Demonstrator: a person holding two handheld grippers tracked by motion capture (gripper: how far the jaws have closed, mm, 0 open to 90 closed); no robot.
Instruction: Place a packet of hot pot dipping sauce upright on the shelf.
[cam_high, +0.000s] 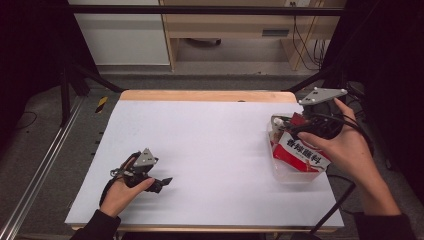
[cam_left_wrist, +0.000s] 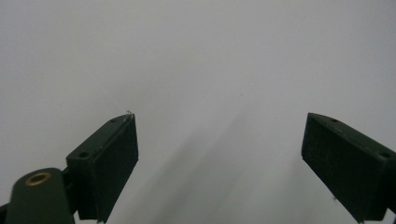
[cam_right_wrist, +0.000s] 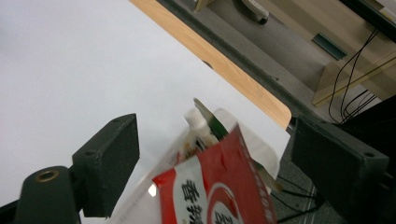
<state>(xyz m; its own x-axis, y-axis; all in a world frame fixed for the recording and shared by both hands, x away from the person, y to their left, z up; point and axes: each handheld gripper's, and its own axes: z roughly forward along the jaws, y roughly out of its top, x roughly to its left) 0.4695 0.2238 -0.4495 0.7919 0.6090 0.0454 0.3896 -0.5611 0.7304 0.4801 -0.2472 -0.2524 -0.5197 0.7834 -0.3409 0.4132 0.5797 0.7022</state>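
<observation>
Two hand-held grippers work a white-covered table (cam_high: 210, 145), and both stand with jaws spread wide and nothing between them. At the near left, the left gripper (cam_high: 162, 182) lies low over bare tabletop, well apart from the work. At the right edge, the right gripper (cam_high: 295, 122) hovers just over a red-and-white sauce packet (cam_high: 300, 152), which stands tilted inside a clear plastic tub (cam_high: 295, 175); the right gripper view looks down past its released jaws at the packet's upper corner. Beside the packet in the tub sit a small white-capped bottle (cam_right_wrist: 197, 122) and a thin dark strip (cam_right_wrist: 212, 119), too small to identify. The packet looks light, soft and glossy, so it would likely buckle under a hard squeeze and slide from a loose one; its raised top corner, clear of the tub wall, seems the best place to pinch. The tub, probably light too, could shift or tip toward the table's right edge as the packet is drawn out. The bottle and the tub rim crowd the packet's far side. Beyond the wooden table edge (cam_high: 205, 95) stand cabinets and trailing cables.
</observation>
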